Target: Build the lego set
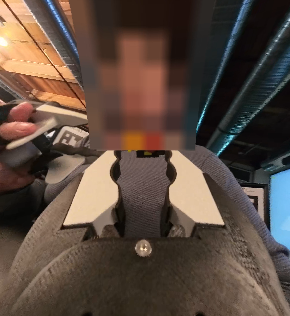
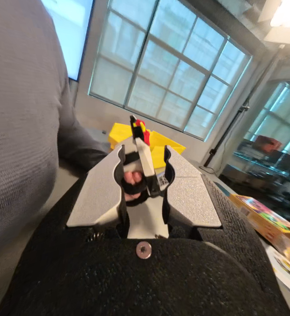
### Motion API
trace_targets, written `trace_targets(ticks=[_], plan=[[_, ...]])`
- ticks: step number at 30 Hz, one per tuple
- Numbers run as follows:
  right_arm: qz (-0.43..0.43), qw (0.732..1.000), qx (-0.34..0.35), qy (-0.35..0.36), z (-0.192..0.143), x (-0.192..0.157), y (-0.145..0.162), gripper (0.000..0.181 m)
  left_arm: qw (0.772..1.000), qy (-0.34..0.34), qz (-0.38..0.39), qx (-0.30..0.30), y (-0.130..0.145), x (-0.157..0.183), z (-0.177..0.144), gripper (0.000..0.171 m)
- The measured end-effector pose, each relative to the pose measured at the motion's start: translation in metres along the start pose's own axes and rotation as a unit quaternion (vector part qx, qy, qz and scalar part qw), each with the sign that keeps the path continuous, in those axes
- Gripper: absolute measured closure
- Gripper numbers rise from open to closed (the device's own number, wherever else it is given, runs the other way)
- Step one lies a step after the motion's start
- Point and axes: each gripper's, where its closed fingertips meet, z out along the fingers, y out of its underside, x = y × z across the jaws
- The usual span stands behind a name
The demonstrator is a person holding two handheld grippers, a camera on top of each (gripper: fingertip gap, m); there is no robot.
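My left gripper (image 1: 143, 153) points up at the person's grey sweater (image 1: 142, 188). A small black, yellow and red lego assembly (image 1: 146, 153) sits between its fingertips, mostly hidden by a mosaic patch. In the right wrist view the same assembly (image 2: 138, 128) sits clamped at the tip of the left gripper, whose white finger (image 2: 146, 157) shows edge-on. My right gripper (image 2: 144, 150) is open and empty, just short of the left one. It also shows blurred in the left wrist view (image 1: 43, 126), held by a hand.
A yellow bin (image 2: 161, 145) stands behind the grippers on the table. A colourful lego box (image 2: 260, 220) and an instruction sheet (image 2: 287, 273) lie at the right. A lit monitor (image 1: 287, 210) is at the right, and the person's torso is close.
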Motion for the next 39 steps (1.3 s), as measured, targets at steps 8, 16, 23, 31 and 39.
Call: trace_targets(ticks=[8,16,23,31,39], plan=[[-0.044,0.998,-0.039,-0.022,0.018,-0.005,0.000,0.155,1.000,0.013,-0.020,-0.001,0.002,-0.002,0.001,0.121],[-0.155,0.981,-0.113,-0.020,0.017,-0.009,0.011,0.162,0.999,-0.008,-0.033,-0.018,0.009,-0.011,0.002,0.121],[-0.160,0.979,-0.123,-0.023,0.016,-0.013,0.013,0.173,0.999,-0.016,-0.032,-0.017,0.009,-0.013,0.002,0.120],[-0.206,0.972,-0.074,0.085,-0.026,0.025,0.015,0.117,0.992,-0.120,0.014,-0.034,0.010,-0.037,-0.003,0.120],[-0.302,0.863,-0.231,0.333,-0.141,0.130,0.061,0.121,0.902,-0.356,0.203,-0.135,0.016,-0.087,-0.024,0.120]])
